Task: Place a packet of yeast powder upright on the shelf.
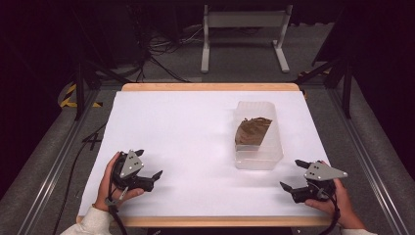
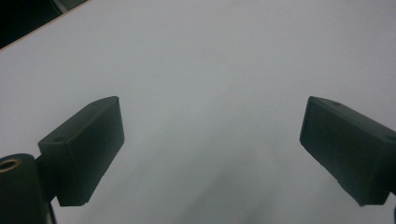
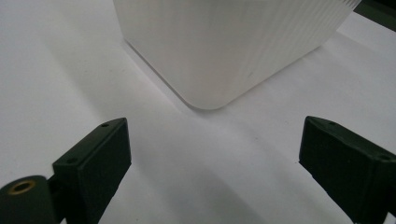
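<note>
High view showed a translucent plastic container (image 1: 258, 139), box-shaped with rounded corners and softly frosted walls, standing on the white sheet (image 1: 186, 142) that covered the bench (image 1: 210, 87). It sat right of the bench's middle, and its long axis ran from the near edge toward the far edge. Inside it lay a brown, rough-textured leafy piece (image 1: 252, 130), broad toward the far end and narrowing toward the near end. The bench's pale wooden rim showed at the far and near edges of the smooth, matte sheet.

The left tool (image 1: 148, 164) rested near the front-left corner of the sheet, held in the person's left hand (image 1: 108, 183), well apart from the container. In the left gripper view the left tool's blocky black jaws stood wide apart over bare sheet, with nothing between them.

The right tool (image 1: 293, 175) lay at the front-right, held in the right hand (image 1: 337, 200), near the container's near end. In the right gripper view the container's rounded corner, finely ribbed and milky, stood just ahead of the widely parted jaws, which gripped nothing and did not touch it.
</note>
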Available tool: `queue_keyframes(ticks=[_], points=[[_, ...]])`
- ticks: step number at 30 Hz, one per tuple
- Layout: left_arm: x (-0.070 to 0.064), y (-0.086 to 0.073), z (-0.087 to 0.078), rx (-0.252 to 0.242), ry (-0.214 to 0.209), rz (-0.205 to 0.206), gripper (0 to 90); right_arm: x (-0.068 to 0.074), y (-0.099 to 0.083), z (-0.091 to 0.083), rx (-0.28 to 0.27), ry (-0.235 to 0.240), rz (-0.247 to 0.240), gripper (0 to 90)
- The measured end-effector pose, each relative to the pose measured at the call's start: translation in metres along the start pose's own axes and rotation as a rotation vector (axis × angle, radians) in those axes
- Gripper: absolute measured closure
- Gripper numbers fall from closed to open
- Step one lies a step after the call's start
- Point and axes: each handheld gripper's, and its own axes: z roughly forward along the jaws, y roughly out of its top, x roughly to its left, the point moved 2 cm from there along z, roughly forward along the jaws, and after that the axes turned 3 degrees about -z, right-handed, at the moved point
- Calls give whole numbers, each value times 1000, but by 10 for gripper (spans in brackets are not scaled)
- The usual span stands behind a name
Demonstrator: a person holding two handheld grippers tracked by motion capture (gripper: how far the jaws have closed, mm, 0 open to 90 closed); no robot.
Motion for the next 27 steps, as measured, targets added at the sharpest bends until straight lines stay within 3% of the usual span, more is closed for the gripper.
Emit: queue_keyframes(ticks=[8,12,15,20,27], points=[[8,-20,-18,-23,24,-87,68,0,0,0,2,-5,-8,97],[11,-29,-25,-25,30,-109,68,0,0,0,4,-8,-14,97],[12,-34,-28,-19,43,-103,67,0,0,0,5,-10,-15,97],[14,-37,-32,-49,26,-150,67,0,2,0,-1,-4,-17,97],[11,-35,-29,-35,20,-129,64,0,2,1,-5,-1,-16,97]])
